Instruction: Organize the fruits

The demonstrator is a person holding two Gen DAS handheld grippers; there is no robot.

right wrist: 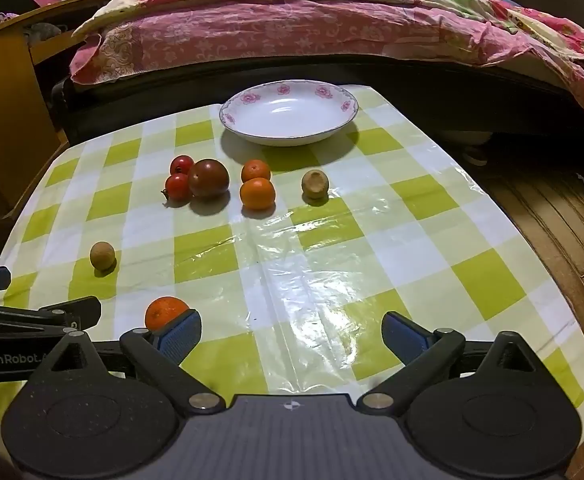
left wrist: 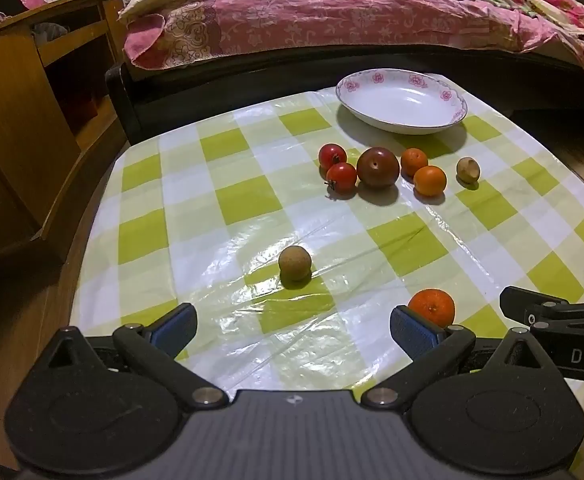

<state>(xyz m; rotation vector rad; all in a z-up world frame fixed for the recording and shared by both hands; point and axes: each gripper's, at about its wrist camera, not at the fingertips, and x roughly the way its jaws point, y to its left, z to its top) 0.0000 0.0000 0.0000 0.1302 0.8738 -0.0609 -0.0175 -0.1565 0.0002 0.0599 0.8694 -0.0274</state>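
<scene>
Both grippers, left gripper (left wrist: 292, 330) and right gripper (right wrist: 292, 330), hovered over the tablecloth's (right wrist: 371, 240) near edge, jaws spread wide, holding nothing. Fruits clustered before the empty plate (right wrist: 347, 120) at the far edge; one orange (left wrist: 431, 306) lay just beside the left gripper's right finger.

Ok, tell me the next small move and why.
Probably ease the left gripper forward over the nearest brown fruit and close on it. Both grippers, the right gripper too, are open and empty, the plate holds nothing, and that fruit sits almost straight ahead between the left fingers.
</scene>
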